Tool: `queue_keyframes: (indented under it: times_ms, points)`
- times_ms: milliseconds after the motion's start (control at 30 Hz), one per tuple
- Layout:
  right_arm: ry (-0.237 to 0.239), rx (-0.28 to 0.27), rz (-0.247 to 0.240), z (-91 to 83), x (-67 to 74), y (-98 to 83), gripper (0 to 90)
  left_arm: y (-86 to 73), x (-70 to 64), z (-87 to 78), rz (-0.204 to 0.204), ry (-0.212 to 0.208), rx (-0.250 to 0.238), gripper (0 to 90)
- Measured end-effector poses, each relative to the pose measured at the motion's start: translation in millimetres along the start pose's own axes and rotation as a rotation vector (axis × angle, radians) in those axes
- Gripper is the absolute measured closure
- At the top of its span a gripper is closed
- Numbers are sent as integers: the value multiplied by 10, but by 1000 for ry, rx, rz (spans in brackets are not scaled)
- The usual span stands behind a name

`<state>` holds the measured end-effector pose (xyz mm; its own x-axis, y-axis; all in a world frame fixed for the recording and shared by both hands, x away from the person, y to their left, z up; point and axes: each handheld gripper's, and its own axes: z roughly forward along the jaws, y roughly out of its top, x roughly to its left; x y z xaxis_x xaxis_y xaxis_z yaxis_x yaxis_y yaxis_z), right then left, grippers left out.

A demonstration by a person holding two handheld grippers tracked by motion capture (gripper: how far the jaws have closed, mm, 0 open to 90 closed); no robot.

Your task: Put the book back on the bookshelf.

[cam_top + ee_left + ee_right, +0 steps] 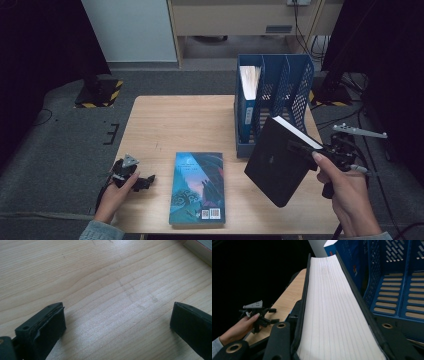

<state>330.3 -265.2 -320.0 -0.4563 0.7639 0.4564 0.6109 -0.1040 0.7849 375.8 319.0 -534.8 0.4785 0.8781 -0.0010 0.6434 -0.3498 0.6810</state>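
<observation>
The right gripper (295, 146) is clamped on a black book (277, 162), held tilted in the air at the right of the frame, just in front of the blue file rack (295, 85). The two right slots look free. A blue book (197, 187) lies flat low in the middle. The left gripper (145, 181) rests low left, jaws wide apart, holding nothing over the bare table (105, 290)

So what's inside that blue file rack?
The blue file rack has one blue book upright in its leftmost slot; the other slots look empty, though the held black book covers the lower front.
</observation>
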Motion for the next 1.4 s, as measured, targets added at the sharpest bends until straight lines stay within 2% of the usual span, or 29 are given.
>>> queue_keyframes:
  times_ms: [300, 633, 767, 933, 1100, 1233, 1400]
  points:
    - [-33, -23, 20, -55, -99, 109, 522, -1, -4, 0, -1, 1, -1, 0]
    - [-79, -59, 21, -50, -191, 379, 520, 8, -5, 1, -1, 3, 6, 0]
    - [-81, -94, 31, -73, -259, 499, 521, 10, -3, 3, 1, 1, 6, 0]
    - [-127, -101, 31, -53, -326, 654, 520, 9, -3, 3, 1, 1, 5, 0]
    - [-150, -113, 44, -39, -429, 796, 519, 10, -4, 4, 2, 2, 6, 0]
    - [-168, -137, 53, -54, -525, 871, 520, 10, -9, 5, 0, 3, 6, 0]
    - [-204, -142, 70, -79, -619, 938, 520, 8, -10, 5, 1, 2, 4, 0]
